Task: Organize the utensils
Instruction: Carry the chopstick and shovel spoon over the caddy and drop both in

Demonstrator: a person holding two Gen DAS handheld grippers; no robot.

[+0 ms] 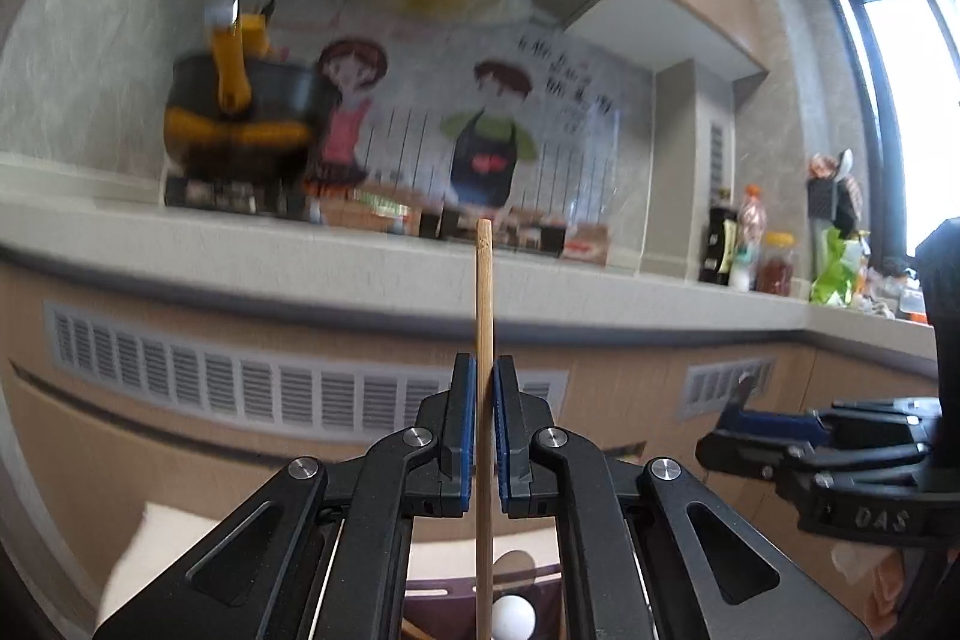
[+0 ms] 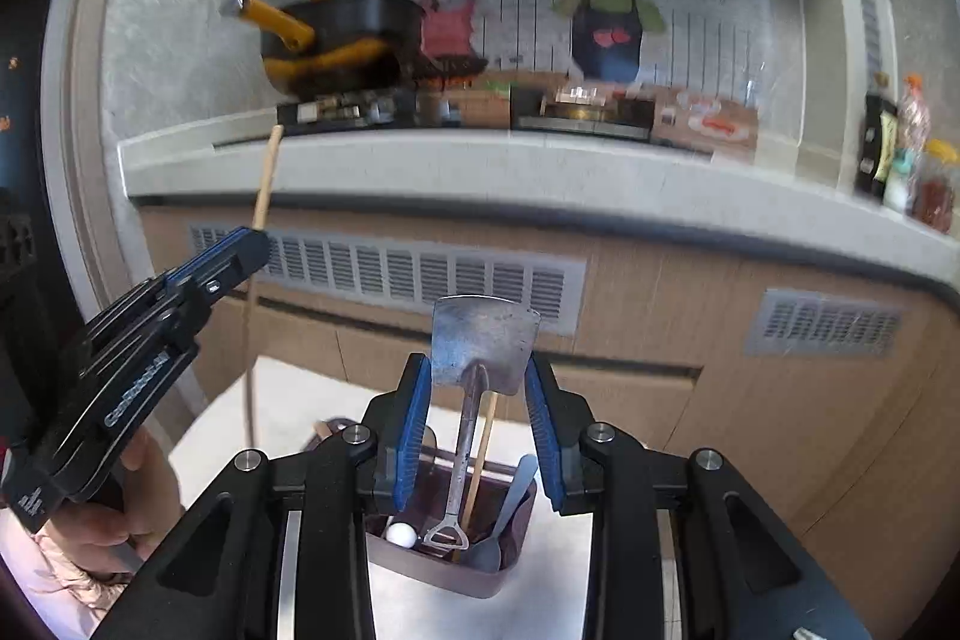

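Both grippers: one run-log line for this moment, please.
left gripper: shut on chopstick, upright | right gripper: shut on spatula, blade up | bin below: spoon, white ball, another chopstick

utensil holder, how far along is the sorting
Done: the brown holder already has a chopstick, a blue spoon and a white ball-ended piece. In hand: left claw grips a wooden chopstick; right claw pinches a metal spatula above it. Left: drop both in.
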